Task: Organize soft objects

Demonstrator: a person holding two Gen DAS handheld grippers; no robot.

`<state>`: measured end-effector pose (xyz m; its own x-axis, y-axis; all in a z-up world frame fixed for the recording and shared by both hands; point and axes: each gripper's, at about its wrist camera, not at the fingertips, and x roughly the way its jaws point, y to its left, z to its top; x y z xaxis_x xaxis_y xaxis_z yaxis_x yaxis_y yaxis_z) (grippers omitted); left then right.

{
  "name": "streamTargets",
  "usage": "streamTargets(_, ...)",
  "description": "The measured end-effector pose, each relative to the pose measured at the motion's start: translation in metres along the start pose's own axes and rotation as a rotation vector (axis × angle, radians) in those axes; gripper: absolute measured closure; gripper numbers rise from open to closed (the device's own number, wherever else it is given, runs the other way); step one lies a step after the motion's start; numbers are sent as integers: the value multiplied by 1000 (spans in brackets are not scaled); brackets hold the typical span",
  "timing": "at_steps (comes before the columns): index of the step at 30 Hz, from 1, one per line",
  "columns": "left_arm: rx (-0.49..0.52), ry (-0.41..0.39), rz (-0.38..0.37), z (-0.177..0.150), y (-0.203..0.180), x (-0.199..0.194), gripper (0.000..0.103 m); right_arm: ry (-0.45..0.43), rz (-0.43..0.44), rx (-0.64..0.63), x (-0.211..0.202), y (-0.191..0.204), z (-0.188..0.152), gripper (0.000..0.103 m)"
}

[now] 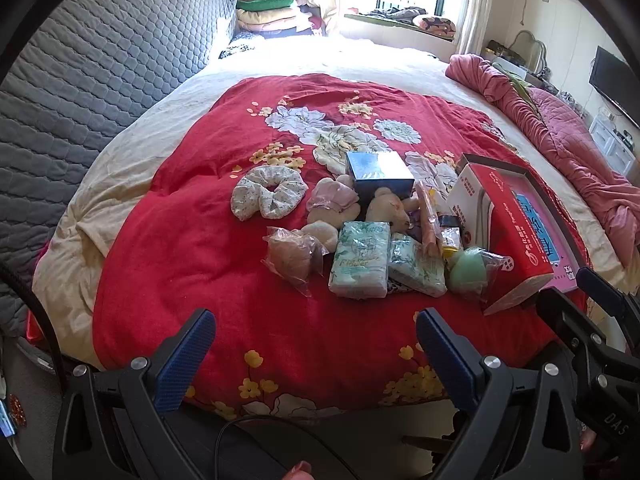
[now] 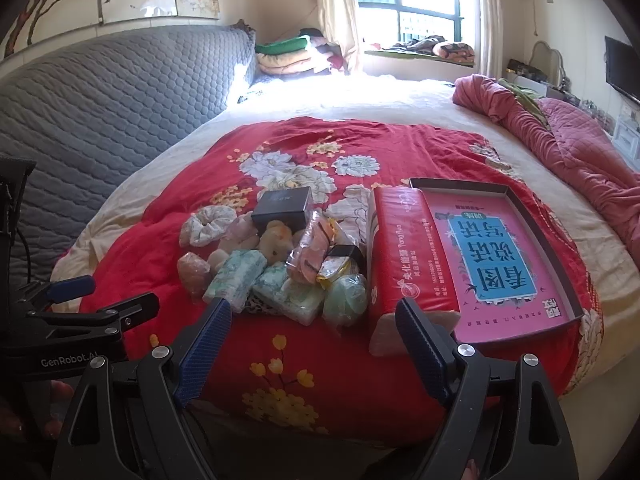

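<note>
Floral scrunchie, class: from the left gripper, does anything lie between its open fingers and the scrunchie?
Nothing visible does. The left gripper hangs open over bare red quilt, and the floral scrunchie lies apart at the pile's left edge, with only quilt between.

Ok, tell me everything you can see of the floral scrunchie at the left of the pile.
The scrunchie is a gathered fabric ring, white with a small pale floral print, puffy and soft-looking, with a small hole at its centre. It lies flat on the red flowered quilt at the far left edge of the pile. Its right side sits close to a pale pink plush item; contact there is unclear. No claw is near it.
</note>
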<state>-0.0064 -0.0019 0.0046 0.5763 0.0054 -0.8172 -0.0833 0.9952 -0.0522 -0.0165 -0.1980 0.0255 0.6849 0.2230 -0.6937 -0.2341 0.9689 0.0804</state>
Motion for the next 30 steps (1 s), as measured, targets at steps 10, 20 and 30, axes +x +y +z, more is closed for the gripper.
streamTargets(10, 0, 1, 2, 1, -1, -1, 2, 4, -12, -8, 1, -1, -1, 18)
streamTargets(20, -2, 3, -4, 1, 0, 0, 2, 16, -16, -12, 4, -1, -2, 18)
streamTargets(30, -8, 12, -9, 0, 1, 3, 2, 25, -16, -11, 6, -2, -3, 18)
